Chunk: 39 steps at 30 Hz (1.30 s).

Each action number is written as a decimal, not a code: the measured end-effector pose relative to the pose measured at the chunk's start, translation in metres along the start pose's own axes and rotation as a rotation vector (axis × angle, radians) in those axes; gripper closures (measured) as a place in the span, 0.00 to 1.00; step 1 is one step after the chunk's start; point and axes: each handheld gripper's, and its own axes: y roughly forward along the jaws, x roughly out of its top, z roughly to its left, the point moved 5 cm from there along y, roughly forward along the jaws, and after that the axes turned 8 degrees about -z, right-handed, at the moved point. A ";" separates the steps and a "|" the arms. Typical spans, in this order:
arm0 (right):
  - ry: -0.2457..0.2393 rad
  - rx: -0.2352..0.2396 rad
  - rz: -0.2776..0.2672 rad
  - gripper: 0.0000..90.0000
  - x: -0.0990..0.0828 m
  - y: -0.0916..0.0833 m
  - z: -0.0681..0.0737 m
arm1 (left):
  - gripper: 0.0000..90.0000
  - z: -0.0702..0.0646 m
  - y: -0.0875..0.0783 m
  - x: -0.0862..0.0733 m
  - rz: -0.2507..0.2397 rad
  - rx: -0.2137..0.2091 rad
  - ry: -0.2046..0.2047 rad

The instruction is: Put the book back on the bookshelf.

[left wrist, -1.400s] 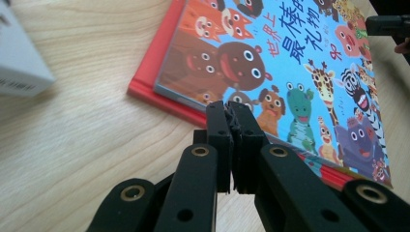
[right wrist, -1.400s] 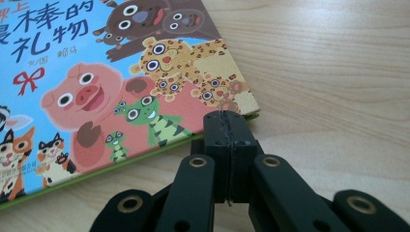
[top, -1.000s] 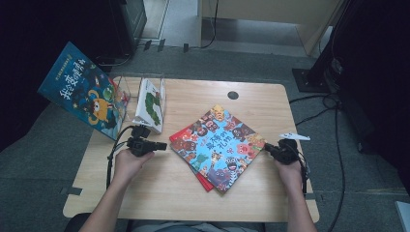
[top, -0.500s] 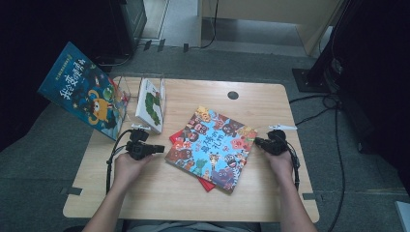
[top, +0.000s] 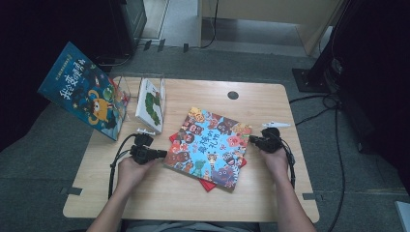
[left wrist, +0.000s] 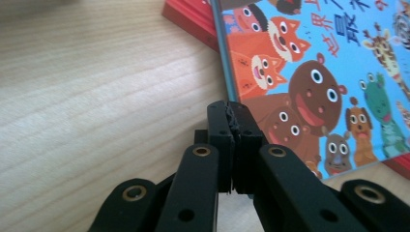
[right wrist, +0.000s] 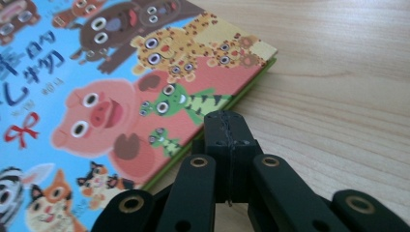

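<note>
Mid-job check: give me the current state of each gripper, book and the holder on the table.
left gripper: shut, at the blue book's left edge
right gripper: shut, at its right edge
blue animal book: closed, flat, atop the red book
red book: flat underneath
clear holder: upright
white book: standing in the holder
dark blue book: tilted against the holder

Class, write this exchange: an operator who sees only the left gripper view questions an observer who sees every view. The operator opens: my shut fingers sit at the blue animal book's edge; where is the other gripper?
Observer: The right gripper is at the opposite edge of the blue book, with its fingers shut.
Operator: Anything else on the table?
Observer: A white book stands in a clear stand towards the far left corner.
Operator: Any more books?
Observer: A dark blue book leans at the left side of the table.
</note>
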 end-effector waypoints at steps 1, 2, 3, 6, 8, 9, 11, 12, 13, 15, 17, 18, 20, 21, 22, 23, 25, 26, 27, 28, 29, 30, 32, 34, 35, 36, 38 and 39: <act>0.005 0.008 -0.008 1.00 0.001 0.000 0.001 | 1.00 -0.002 0.000 -0.001 0.004 -0.006 -0.001; 0.005 0.011 -0.011 1.00 0.001 0.000 0.001 | 1.00 -0.003 0.000 -0.001 0.008 -0.009 0.002; 0.003 0.011 -0.010 1.00 0.001 0.000 0.001 | 1.00 -0.005 0.000 -0.003 0.014 -0.012 0.003; 0.013 0.014 -0.005 1.00 0.000 0.001 0.001 | 1.00 -0.009 0.000 -0.006 0.023 -0.030 -0.001; 0.008 0.016 -0.004 1.00 0.001 0.001 0.001 | 1.00 -0.013 0.001 -0.008 0.030 -0.044 -0.010; 0.009 0.015 -0.004 1.00 0.001 0.001 0.001 | 1.00 -0.014 0.001 -0.009 0.031 -0.046 -0.007; 0.009 0.015 -0.007 1.00 0.002 0.002 0.001 | 1.00 -0.018 0.001 -0.011 0.034 -0.050 -0.004; 0.008 0.015 -0.005 1.00 0.003 0.003 0.001 | 1.00 -0.019 0.000 -0.013 0.037 -0.053 -0.003; 0.009 0.016 -0.008 1.00 0.004 0.004 0.002 | 1.00 -0.020 0.000 -0.014 0.035 -0.057 -0.007; 0.011 0.017 -0.010 1.00 0.005 0.005 0.002 | 1.00 -0.022 0.000 -0.016 0.038 -0.064 -0.012; 0.013 0.017 -0.007 1.00 0.007 0.007 0.002 | 1.00 -0.024 -0.001 -0.019 0.039 -0.067 -0.011; 0.011 0.018 -0.006 1.00 0.008 0.008 0.002 | 1.00 -0.025 -0.002 -0.020 0.039 -0.070 -0.009; 0.009 0.018 -0.007 1.00 0.010 0.012 0.003 | 0.99 -0.027 -0.004 -0.022 0.034 -0.078 -0.011; 0.011 0.019 -0.005 1.00 0.011 0.012 0.004 | 0.99 -0.028 -0.005 -0.022 0.029 -0.083 -0.013; 0.009 0.022 -0.006 1.00 0.012 0.015 0.004 | 0.99 -0.028 -0.006 -0.023 0.028 -0.084 -0.013; 0.011 0.023 -0.005 1.00 0.013 0.016 0.005 | 0.98 -0.029 -0.006 -0.024 0.027 -0.085 -0.013; 0.013 0.023 -0.004 1.00 0.014 0.018 0.007 | 0.98 -0.028 -0.007 -0.025 0.026 -0.086 -0.016; 0.007 0.028 -0.005 1.00 0.015 0.020 0.008 | 0.98 -0.028 -0.008 -0.026 0.026 -0.085 -0.018; 0.006 0.030 -0.006 1.00 0.016 0.021 0.008 | 0.97 -0.028 -0.008 -0.026 0.026 -0.087 -0.021; 0.003 0.031 -0.004 1.00 0.017 0.022 0.009 | 0.96 -0.027 -0.009 -0.026 0.026 -0.087 -0.022; -0.001 0.032 -0.006 1.00 0.017 0.023 0.010 | 0.96 -0.027 -0.009 -0.026 0.024 -0.080 -0.025; 0.000 0.031 -0.004 1.00 0.017 0.023 0.010 | 0.94 -0.026 -0.009 -0.026 0.022 -0.073 -0.027; 0.000 0.034 -0.003 1.00 0.018 0.024 0.010 | 0.90 -0.023 -0.010 -0.024 0.013 -0.058 -0.026; 0.001 0.037 0.000 1.00 0.018 0.023 0.010 | 0.85 -0.019 -0.011 -0.022 0.001 -0.042 -0.021; -0.001 0.036 0.000 1.00 0.018 0.023 0.010 | 0.83 -0.018 -0.011 -0.021 -0.001 -0.042 -0.025; -0.002 0.037 -0.001 1.00 0.018 0.022 0.011 | 0.81 -0.016 -0.012 -0.019 -0.008 -0.042 -0.028; -0.014 0.038 -0.005 1.00 0.017 0.021 0.012 | 0.76 -0.014 -0.012 -0.016 -0.016 -0.050 -0.034; -0.017 0.039 -0.006 1.00 0.017 0.020 0.012 | 0.74 -0.013 -0.012 -0.014 -0.020 -0.055 -0.035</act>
